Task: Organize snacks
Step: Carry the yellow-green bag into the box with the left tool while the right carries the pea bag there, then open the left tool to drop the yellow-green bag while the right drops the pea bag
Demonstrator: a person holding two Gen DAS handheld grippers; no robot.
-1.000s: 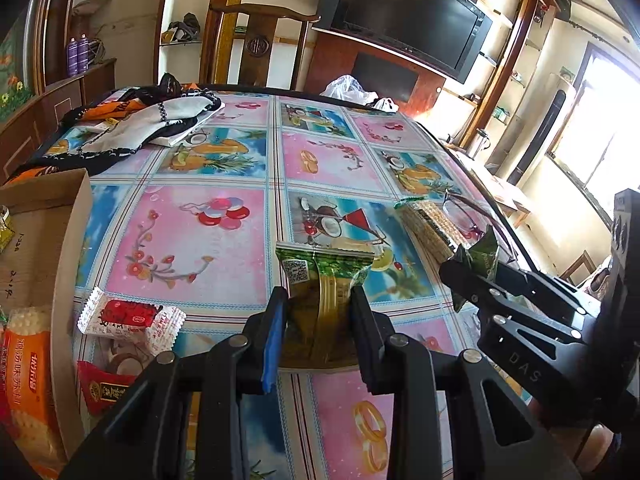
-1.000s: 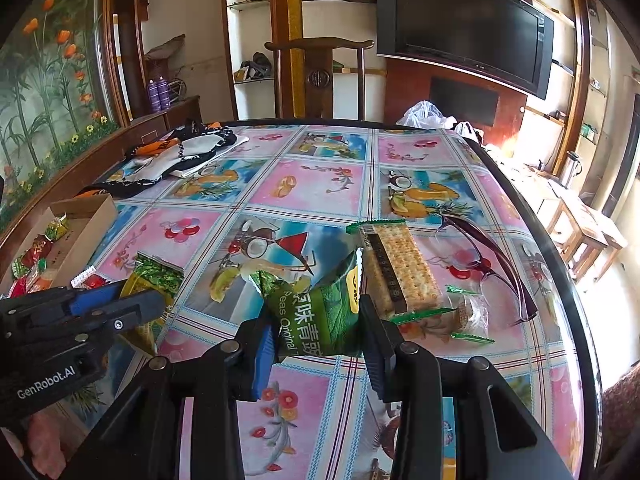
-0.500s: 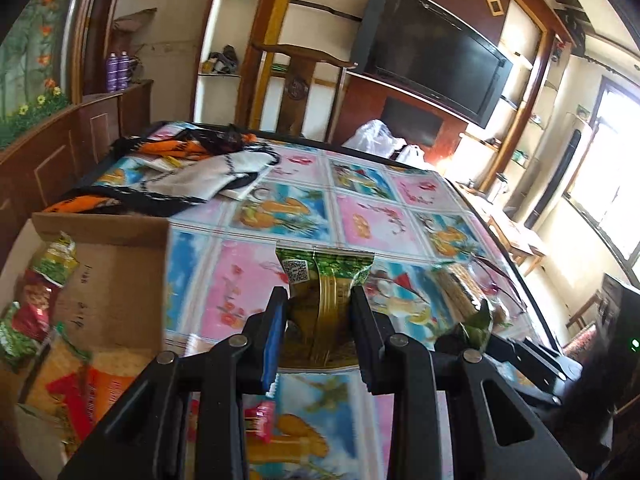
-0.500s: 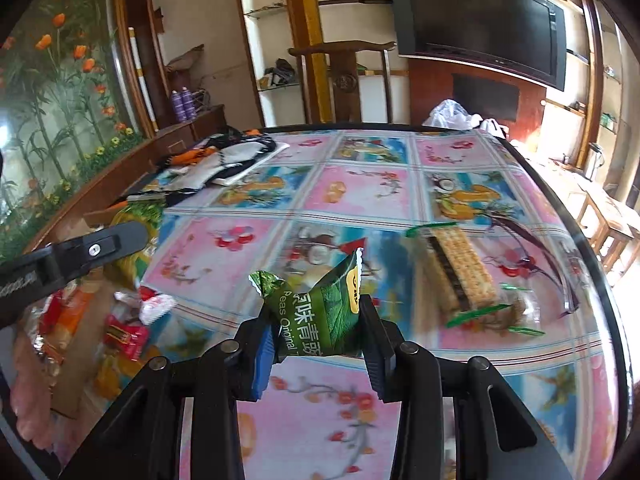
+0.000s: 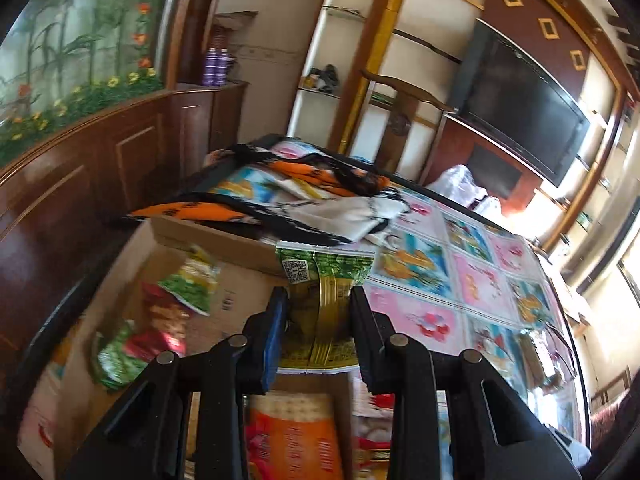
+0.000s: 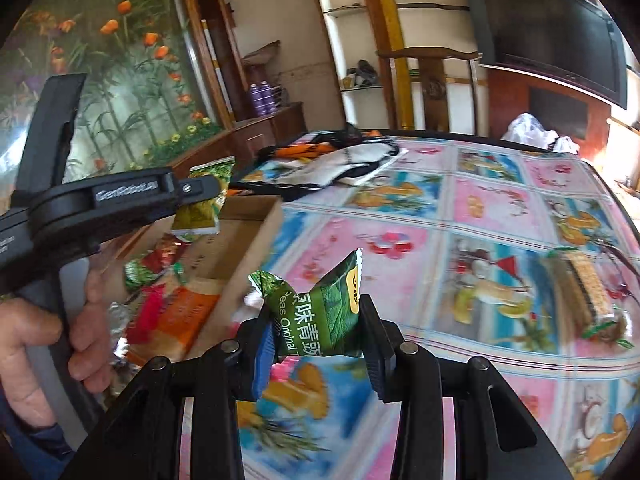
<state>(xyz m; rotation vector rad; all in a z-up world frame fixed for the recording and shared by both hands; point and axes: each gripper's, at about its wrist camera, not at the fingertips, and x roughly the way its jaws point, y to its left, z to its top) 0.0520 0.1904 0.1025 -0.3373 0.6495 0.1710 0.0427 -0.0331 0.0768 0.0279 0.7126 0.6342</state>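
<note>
My left gripper (image 5: 318,320) is shut on a green-and-gold snack packet (image 5: 324,288) and holds it above the open cardboard box (image 5: 240,276); the same gripper and packet (image 6: 200,208) show in the right wrist view over the box (image 6: 256,236). The box holds several snack packs, among them an orange cracker pack (image 5: 296,436). My right gripper (image 6: 316,332) is shut on a green peas packet (image 6: 320,320), held above the table just right of the box. A cracker pack (image 6: 588,288) lies on the table at the right.
The patterned tablecloth (image 6: 480,208) covers the table. A black, orange and white cloth (image 5: 320,200) lies behind the box. Sunglasses (image 6: 624,256) lie by the cracker pack. A white plastic bag (image 6: 532,128) sits at the far edge, with a chair (image 6: 432,80) behind.
Both grippers have moved left with their packets. The left one has gone from over the tablecloth to over the box; the right one has come up beside the box.
</note>
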